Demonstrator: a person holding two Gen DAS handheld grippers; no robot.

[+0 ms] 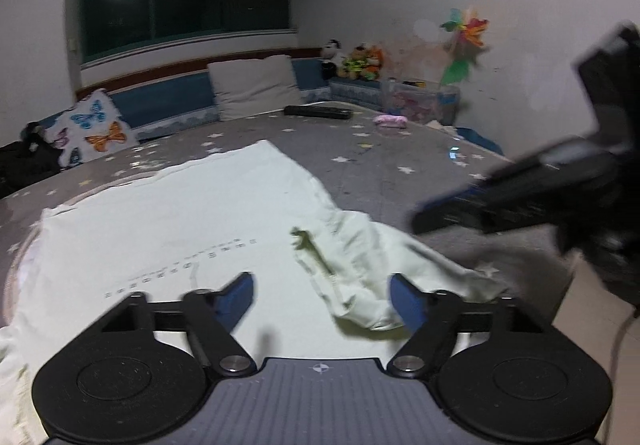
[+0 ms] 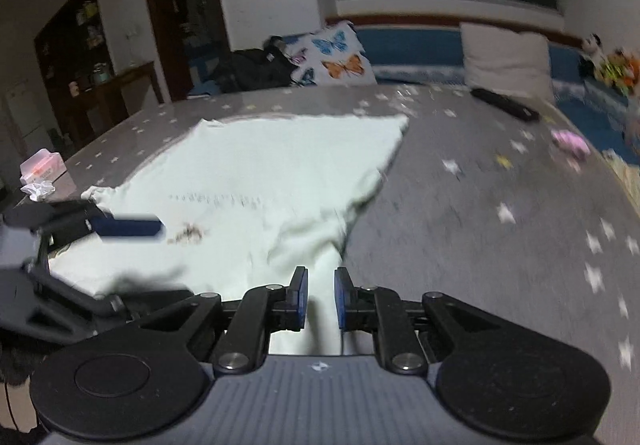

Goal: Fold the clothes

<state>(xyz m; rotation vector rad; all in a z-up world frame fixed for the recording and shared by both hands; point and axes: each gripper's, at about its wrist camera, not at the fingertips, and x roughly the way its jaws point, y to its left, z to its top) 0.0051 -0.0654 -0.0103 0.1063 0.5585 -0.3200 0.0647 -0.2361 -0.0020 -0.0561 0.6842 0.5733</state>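
On bed [image 1: 400,165] | left hand-held gripper [image 1: 322,295] wide | right hand-held gripper [image 2: 320,297] narrow, seemingly pinching blurred shirt [image 2: 280,165]

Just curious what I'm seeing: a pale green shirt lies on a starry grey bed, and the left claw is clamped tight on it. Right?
Not quite. The left claw is wide open above the shirt, as the left wrist view shows. The shirt and the starry grey bed are as you say.

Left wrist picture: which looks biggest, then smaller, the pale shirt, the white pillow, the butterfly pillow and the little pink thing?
1. Pale shirt, but it lies nearest.
2. White pillow and butterfly pillow: too alike to rank.
3. Pink thing, smallest, though far off.
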